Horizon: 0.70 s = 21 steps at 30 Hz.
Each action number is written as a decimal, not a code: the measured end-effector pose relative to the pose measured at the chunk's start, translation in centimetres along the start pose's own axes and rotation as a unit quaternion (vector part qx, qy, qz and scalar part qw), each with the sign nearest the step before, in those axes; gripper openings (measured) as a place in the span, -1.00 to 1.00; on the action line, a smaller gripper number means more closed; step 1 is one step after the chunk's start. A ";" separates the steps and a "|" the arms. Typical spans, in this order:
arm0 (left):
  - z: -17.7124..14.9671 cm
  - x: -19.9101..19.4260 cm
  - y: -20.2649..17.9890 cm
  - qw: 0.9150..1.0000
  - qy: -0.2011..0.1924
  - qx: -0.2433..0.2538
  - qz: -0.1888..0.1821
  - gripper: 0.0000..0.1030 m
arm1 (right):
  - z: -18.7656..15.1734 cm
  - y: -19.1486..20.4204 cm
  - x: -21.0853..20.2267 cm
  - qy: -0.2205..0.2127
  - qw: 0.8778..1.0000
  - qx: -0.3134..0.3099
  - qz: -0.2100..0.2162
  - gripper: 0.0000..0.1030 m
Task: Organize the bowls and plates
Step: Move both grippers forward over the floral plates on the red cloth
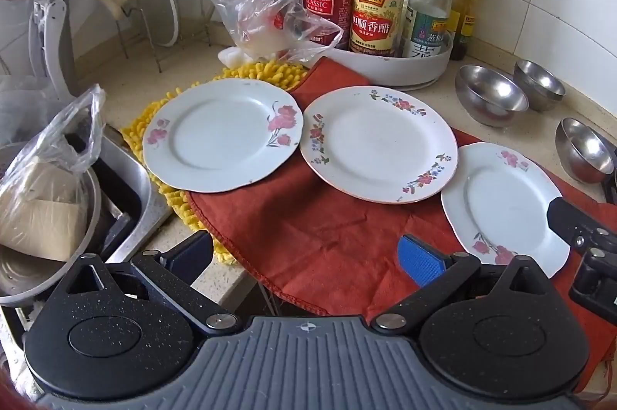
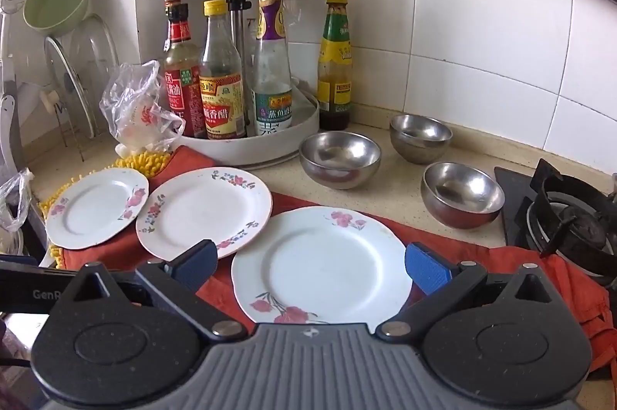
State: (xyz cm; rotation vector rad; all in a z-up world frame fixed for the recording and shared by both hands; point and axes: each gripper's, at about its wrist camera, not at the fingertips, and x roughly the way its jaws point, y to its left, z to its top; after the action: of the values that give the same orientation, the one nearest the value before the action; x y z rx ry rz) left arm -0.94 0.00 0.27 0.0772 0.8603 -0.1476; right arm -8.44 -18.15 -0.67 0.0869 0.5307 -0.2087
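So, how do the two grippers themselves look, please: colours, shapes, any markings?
Both look alike. The left gripper has a ribbed grey body with a small compass-like mark, two round speckled black housings, black link arms with silver pivot pins, and blue textured finger pads. The right gripper shows the same build and blue pads. No cables or sleeves are visible.

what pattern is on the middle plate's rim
Small red and blue flower sprays on the middle plate, clearest in the right wrist view.
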 end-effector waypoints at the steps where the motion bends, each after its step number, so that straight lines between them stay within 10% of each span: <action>1: 0.0 0.0 0.0 1.000 -0.001 0.000 -0.001 1.00 | 0.0 0.1 0.0 0.001 1.000 -0.002 -0.001 1.00; 21: -0.5 -1.3 0.0 0.999 -0.021 -0.013 -0.022 1.00 | -0.3 0.3 -0.3 -0.006 1.000 0.011 0.001 1.00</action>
State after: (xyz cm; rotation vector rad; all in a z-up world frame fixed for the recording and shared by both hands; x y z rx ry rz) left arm -2.13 0.18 0.93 0.0319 0.8214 -0.1781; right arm -8.80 -17.76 -0.78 0.1064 0.5164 -0.2137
